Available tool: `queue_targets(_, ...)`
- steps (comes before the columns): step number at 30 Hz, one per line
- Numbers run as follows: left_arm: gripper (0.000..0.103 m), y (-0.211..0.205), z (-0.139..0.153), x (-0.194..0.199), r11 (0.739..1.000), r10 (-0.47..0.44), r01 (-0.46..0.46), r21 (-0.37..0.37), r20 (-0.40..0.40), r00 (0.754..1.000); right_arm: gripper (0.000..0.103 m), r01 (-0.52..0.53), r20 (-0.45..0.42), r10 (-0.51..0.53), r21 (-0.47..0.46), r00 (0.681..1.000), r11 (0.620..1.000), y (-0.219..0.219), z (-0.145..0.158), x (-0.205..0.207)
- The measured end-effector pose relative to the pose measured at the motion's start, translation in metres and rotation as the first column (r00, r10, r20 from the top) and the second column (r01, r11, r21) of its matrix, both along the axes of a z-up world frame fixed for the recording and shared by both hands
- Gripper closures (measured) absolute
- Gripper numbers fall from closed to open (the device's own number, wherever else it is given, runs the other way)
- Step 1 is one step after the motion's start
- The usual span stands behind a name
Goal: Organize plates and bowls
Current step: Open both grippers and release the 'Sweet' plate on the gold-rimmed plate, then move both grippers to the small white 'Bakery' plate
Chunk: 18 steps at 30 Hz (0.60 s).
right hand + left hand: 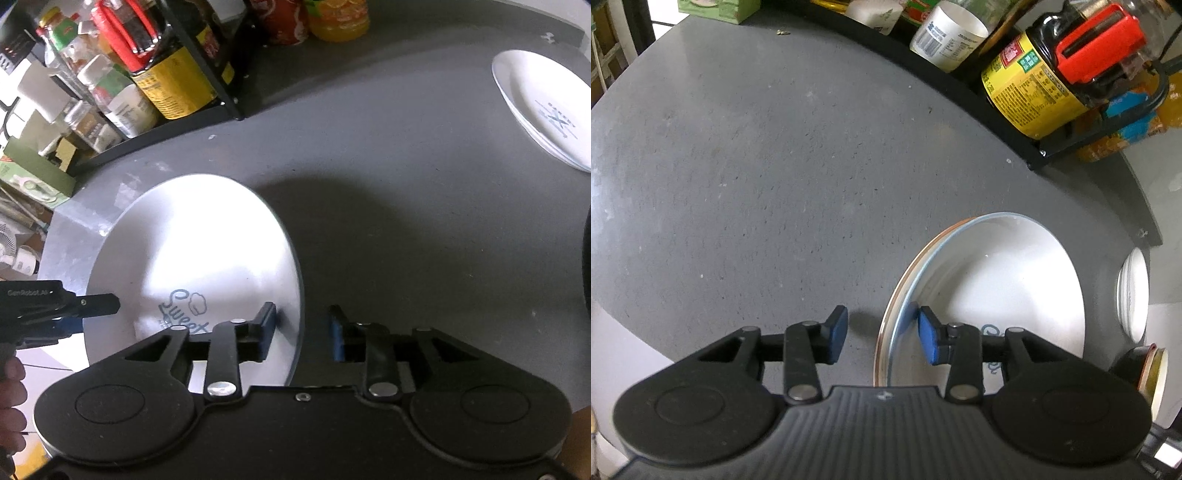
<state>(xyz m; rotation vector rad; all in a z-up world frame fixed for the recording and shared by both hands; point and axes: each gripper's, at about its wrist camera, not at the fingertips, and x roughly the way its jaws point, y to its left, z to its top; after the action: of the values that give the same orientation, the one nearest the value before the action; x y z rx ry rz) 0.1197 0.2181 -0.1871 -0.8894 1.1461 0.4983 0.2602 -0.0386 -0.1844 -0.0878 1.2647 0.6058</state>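
A large white plate [1004,280] printed "Sweet" [192,254] lies on the grey countertop [757,166]. A thin orange edge shows beneath its blue-tinted left rim. My left gripper [882,334] is open and straddles that left rim, one pad over the plate and one over the counter. My right gripper [303,328] is open too and straddles the plate's right rim in the same way. In the right wrist view the left gripper [92,314] shows at the plate's far side, with a hand behind it. A second white plate [543,110] lies at the counter's far right.
A black rack [207,122] of bottles and jars, among them a yellow-labelled dark bottle [1030,92], borders the counter's back. Orange and red drink bottles [332,18] stand beyond it. A dark bowl [1141,369] and a white dish [1134,291] sit near the right edge.
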Motion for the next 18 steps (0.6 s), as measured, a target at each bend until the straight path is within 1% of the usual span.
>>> queue_targets(1, 0.063, -0.001, 0.001, 0.000, 1.000, -0.009, 0.009, 0.010, -0.006, 1.000, 0.069, 0.003, -0.002, -0.003, -0.008, 1.000, 1.000, 0.001, 0.000, 0.000)
queue_targets(4, 0.063, -0.005, 0.007, 0.007, 0.997, -0.058, 0.059, 0.040, -0.022, 0.998, 0.061, 0.013, -0.008, -0.013, -0.029, 1.000, 0.999, 0.001, 0.000, 0.000)
queue_targets(7, 0.062, -0.004, 0.016, 0.009, 0.997, -0.062, 0.062, 0.044, -0.004, 0.998, 0.056, 0.035, -0.011, -0.035, -0.010, 0.999, 0.999, -0.002, 0.003, -0.002)
queue_targets(9, 0.058, -0.004, 0.023, 0.011, 0.996, -0.070, 0.070, 0.056, 0.005, 0.998, 0.048, 0.049, -0.006, -0.049, 0.003, 0.999, 0.999, -0.004, 0.007, -0.003)
queue_targets(10, 0.056, -0.005, 0.027, 0.011, 0.995, -0.080, 0.079, 0.066, 0.013, 0.997, 0.046, 0.053, 0.001, -0.053, 0.006, 0.999, 0.999, -0.005, 0.009, -0.003)
queue_targets(12, 0.048, -0.008, 0.035, 0.013, 0.992, -0.101, 0.099, 0.084, 0.027, 0.995, 0.039, 0.060, 0.022, -0.060, 0.007, 0.998, 0.998, -0.008, 0.015, -0.005)
queue_targets(13, 0.047, -0.010, 0.038, 0.015, 0.990, -0.112, 0.108, 0.090, 0.033, 0.993, 0.037, 0.064, 0.029, -0.064, 0.009, 0.998, 0.998, -0.009, 0.017, -0.005)
queue_targets(18, 0.046, -0.021, 0.052, 0.026, 0.980, -0.153, 0.143, 0.140, 0.057, 0.987, 0.020, 0.079, 0.073, -0.082, 0.044, 0.994, 0.996, -0.016, 0.034, -0.005)
